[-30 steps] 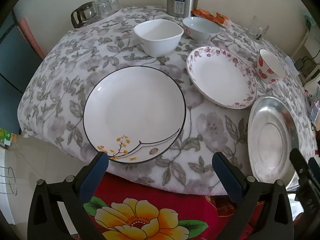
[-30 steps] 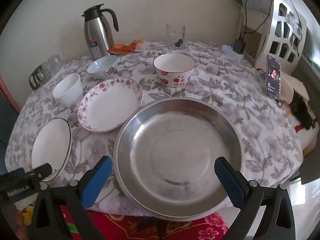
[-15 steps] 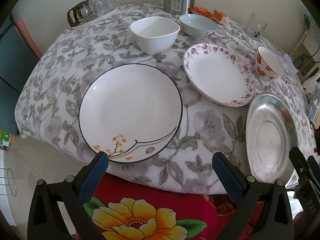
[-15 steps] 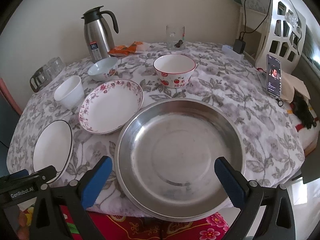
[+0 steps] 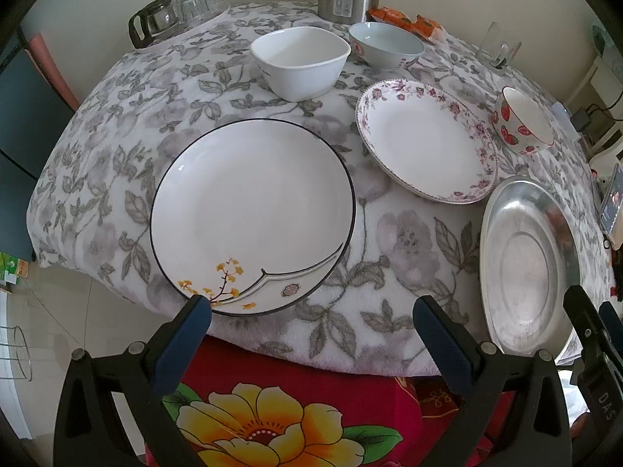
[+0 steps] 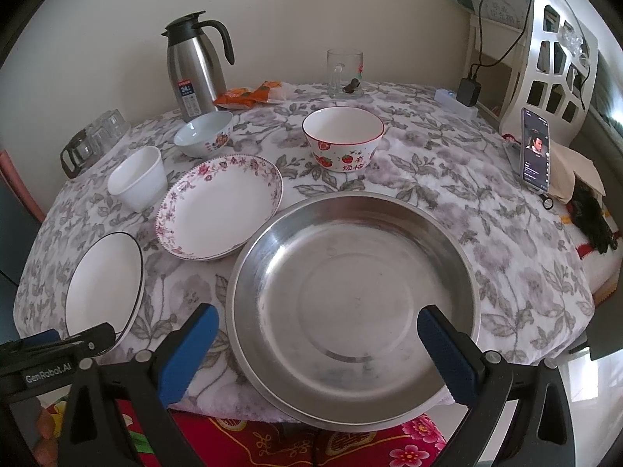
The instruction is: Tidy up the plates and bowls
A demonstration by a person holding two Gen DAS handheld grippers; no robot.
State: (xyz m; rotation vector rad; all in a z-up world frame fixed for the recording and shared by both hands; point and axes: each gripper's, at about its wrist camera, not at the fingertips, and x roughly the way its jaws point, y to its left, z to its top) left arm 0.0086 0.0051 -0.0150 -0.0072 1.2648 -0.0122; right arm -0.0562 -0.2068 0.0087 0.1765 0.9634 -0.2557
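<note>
As both claws eased in toward the near edge of the surface, each stood wide and held nothing. The left claw [image 5: 311,313] hung just short of the white round ceramic plate with a black rim and yellow blossoms [image 5: 252,214], its left blue pad [image 5: 183,344] almost at that plate's near rim. The right claw [image 6: 317,336] framed the large shallow stainless-steel dish [image 6: 352,295], one pad at each side of its near rim, not yet touching as far as I could tell.

Compared with a second before, both plates sat larger and closer between the pads, so an approach was under way; nothing on the flowered cloth of the surface [image 6: 506,233] had shifted. Beyond lay the pink-flowered white plate [image 6: 220,208], the plain white bowl [image 5: 300,62], the pale blue bowl [image 5: 385,46] and the strawberry-printed bowl [image 6: 342,138], all apart, so stacking had yet to begin.
</note>
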